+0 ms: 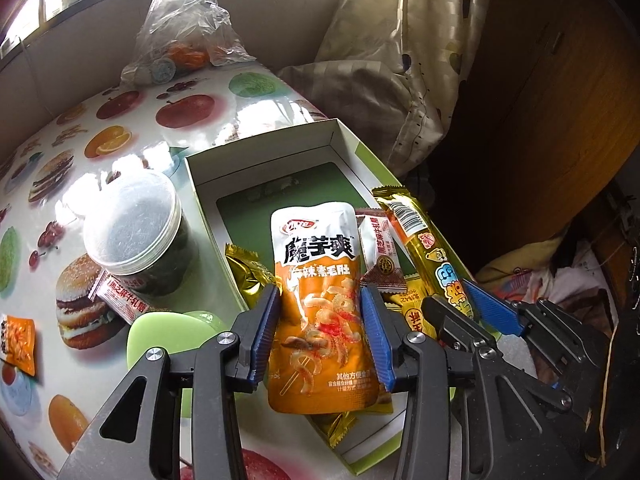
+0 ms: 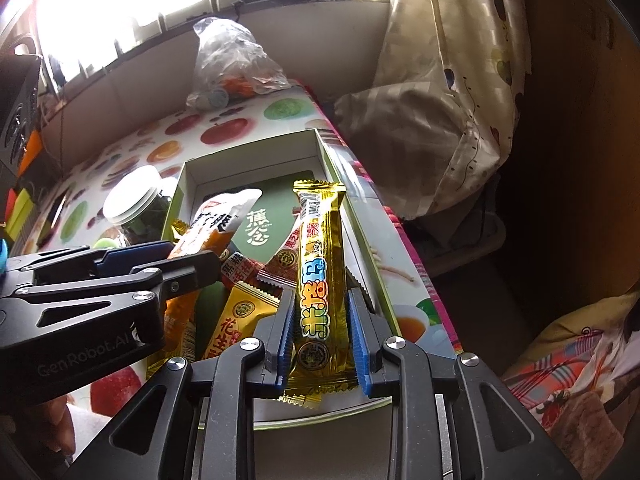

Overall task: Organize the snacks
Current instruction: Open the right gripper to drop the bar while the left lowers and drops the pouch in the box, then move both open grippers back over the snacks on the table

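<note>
While my left gripper [image 1: 320, 344] stands over the near end of the box [image 1: 264, 148] with the orange pouch [image 1: 320, 304] between its blue pads, I cannot tell whether they pinch it or have just let go; my right gripper [image 2: 320, 340] straddles the gold bar [image 2: 320, 280] the same way at the box's right wall. Both lie atop other packets [image 2: 240, 320], so lifting away with a pad snagged could drag either out. The bar's far end rides the right rim and could tip over onto the table [image 1: 120, 128].
</note>
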{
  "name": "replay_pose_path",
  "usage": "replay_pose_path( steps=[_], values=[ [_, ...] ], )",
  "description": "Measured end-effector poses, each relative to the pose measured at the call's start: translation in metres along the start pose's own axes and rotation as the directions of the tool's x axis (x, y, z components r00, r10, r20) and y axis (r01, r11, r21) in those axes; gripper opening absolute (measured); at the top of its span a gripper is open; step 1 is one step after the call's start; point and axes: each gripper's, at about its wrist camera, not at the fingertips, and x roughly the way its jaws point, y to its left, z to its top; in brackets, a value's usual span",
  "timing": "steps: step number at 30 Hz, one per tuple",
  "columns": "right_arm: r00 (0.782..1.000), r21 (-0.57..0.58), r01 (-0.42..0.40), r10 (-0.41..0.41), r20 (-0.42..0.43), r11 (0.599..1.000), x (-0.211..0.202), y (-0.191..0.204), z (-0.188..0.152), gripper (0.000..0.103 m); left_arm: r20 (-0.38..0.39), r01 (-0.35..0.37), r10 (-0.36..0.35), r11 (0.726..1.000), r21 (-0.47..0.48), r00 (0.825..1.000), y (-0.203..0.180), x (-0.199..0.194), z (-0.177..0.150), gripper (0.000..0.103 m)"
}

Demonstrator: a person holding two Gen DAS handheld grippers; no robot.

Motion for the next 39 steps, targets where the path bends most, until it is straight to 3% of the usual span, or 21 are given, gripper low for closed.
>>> replay_pose_path(
  steps=[19, 39],
  values=[
    [0.999, 0.004, 0.011, -0.011, 0.036, 1.0, -0.016, 0.005, -0.002, 0.047, 0.032, 0.01, -0.01, 1.0, -0.009, 0.999, 0.003, -0.019, -0.005, 0.051],
    [0.995, 0.026, -0.001, -0.002, 0.099, 1.0, -0.05, 0.022, -0.008, 0.05, 0.144, 0.008, -0.006, 1.0, -0.02, 0.99, 0.013, -0.076, -0.024, 0.051]
  ],
)
